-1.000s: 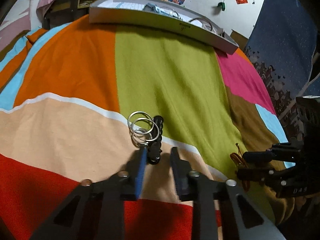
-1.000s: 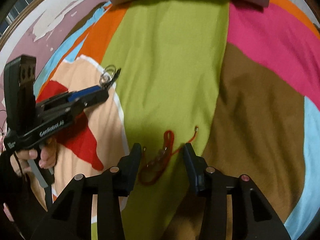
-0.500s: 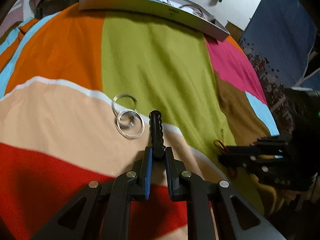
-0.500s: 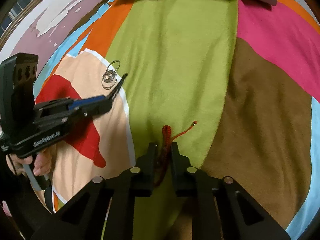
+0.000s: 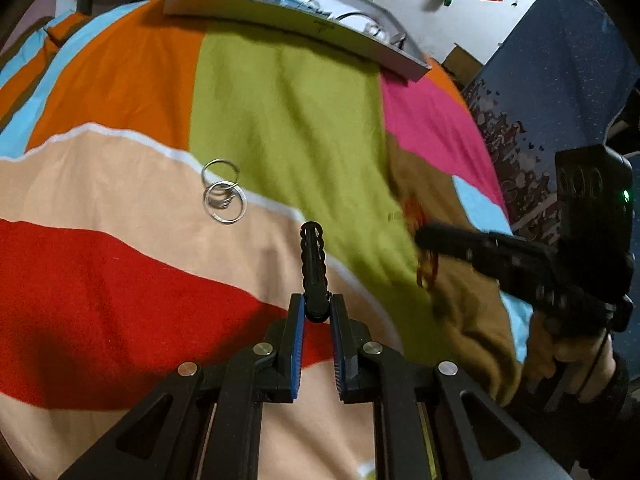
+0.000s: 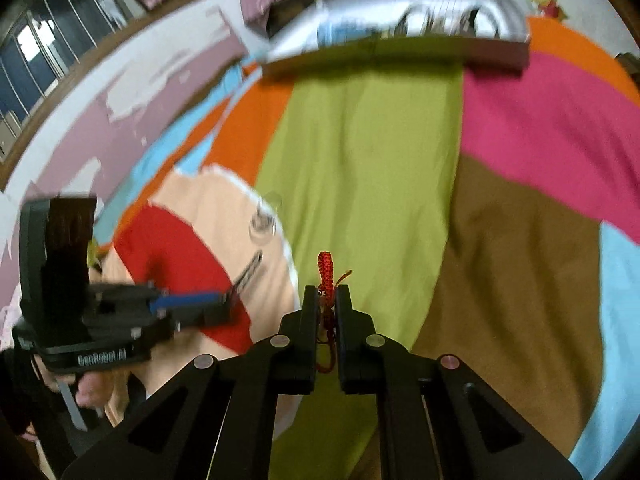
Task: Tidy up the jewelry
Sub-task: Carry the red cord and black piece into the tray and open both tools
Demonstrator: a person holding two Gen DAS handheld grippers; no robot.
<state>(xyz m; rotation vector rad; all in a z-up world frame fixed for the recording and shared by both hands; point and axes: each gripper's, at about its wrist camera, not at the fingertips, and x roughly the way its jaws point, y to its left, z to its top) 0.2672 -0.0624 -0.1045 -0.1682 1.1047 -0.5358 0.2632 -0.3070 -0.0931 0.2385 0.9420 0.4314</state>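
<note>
Left gripper [image 5: 317,312] clamps a black beaded bracelet [image 5: 313,256], right gripper [image 6: 327,300] a red braided cord [image 6: 325,270] — both best carried level toward the grey tray [image 5: 296,12], fingers kept closed.

Motion blur smears the right wrist view: the tray [image 6: 400,46] at the far edge and its contents cannot be read. The silver rings [image 6: 264,220] there are a faint smudge. The red cord [image 5: 420,240] blurs in the left view, its lower end hidden between the right gripper [image 6: 326,300] fingers.
</note>
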